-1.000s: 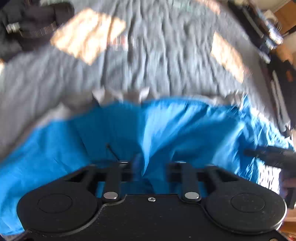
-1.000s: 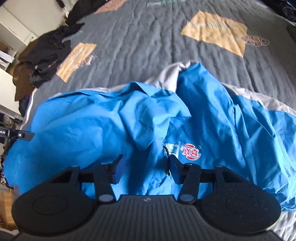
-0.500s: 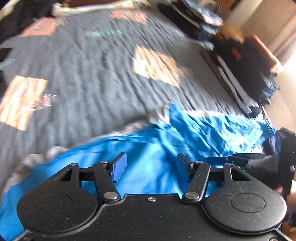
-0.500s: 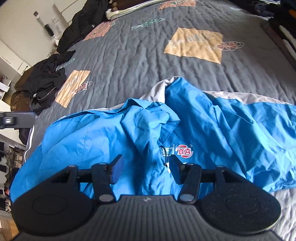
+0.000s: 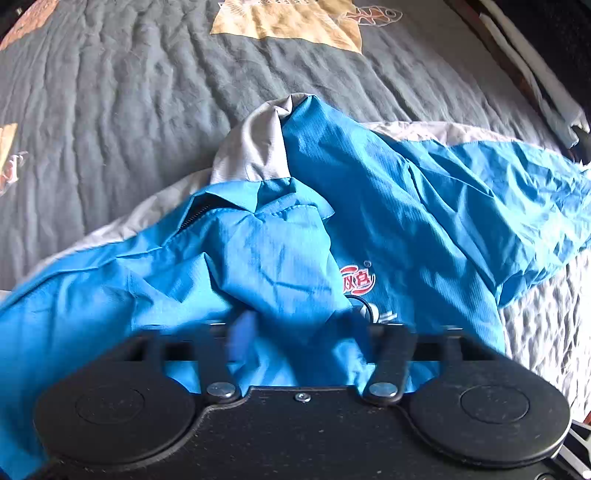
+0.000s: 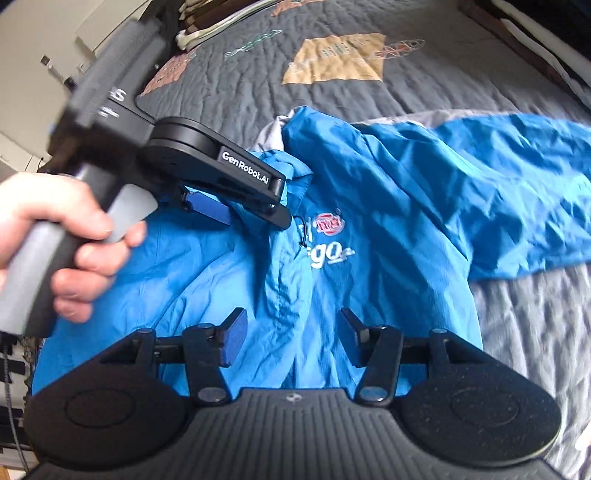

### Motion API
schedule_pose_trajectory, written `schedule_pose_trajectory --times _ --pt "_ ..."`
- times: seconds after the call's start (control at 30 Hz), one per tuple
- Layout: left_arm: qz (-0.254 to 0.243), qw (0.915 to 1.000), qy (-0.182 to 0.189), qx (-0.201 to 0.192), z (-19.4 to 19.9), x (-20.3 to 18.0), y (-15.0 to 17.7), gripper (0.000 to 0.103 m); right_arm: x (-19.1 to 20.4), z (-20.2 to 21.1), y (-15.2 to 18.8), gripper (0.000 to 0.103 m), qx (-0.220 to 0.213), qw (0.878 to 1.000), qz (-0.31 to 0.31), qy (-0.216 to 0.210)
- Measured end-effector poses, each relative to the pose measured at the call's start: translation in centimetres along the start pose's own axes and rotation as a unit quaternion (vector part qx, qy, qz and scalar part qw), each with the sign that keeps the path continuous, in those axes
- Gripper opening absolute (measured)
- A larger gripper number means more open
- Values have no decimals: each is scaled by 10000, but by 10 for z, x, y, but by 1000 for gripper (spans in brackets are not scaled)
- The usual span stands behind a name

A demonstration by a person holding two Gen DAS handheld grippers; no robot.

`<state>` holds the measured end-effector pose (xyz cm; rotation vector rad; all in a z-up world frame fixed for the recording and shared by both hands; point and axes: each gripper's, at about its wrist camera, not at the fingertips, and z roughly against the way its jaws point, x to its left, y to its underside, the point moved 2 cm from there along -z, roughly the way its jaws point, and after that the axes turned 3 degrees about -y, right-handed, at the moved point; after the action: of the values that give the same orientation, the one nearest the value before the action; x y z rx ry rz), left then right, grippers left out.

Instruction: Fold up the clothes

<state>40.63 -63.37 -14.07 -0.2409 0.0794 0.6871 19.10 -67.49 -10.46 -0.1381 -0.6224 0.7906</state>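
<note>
A blue jacket (image 5: 388, 206) with grey lining (image 5: 258, 147) and a red and white chest logo (image 6: 328, 223) lies crumpled on the bed; it also fills the right wrist view (image 6: 406, 206). My left gripper (image 5: 303, 325) is open, its jaws wide apart, low over a fold of the jacket's front by the collar. In the right wrist view the left gripper (image 6: 236, 214) reaches in from the left, held by a hand (image 6: 62, 236). My right gripper (image 6: 291, 336) is open and empty, above the jacket's front below the logo.
The bed has a grey quilt (image 5: 110, 92) with tan patches (image 5: 288, 22). Dark clothes and the bed's edge run along the right (image 5: 546, 55). A white wall and furniture show at far left (image 6: 37, 55).
My left gripper has swung from the jacket's left edge to its collar, into the right wrist view. My right gripper has shifted toward the jacket's middle, still open.
</note>
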Motion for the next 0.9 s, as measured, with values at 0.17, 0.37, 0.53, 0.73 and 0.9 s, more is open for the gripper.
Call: schedule_pose_trajectory --times 0.17,0.37,0.53,0.73,0.9 --pt "120 9999 4 76 -13 -5 5 5 -19 9 6 53 -178 9995 -263 21" --pt "594 9934 957 -239 43 26 6 4 -27 13 -5 53 -344 9987 -364 -38" --pt "804 9823 1651 -379 81 66 8 3 -33 2 -23 53 -377 9967 -486 -536" --pt "825 9773 1935 -255 88 84 8 3 -36 -35 -37 54 -159 9907 -690 -1165" --pt "819 9751 2045 -256 89 83 8 3 -51 -75 -35 54 76 9488 -2127 -2335"
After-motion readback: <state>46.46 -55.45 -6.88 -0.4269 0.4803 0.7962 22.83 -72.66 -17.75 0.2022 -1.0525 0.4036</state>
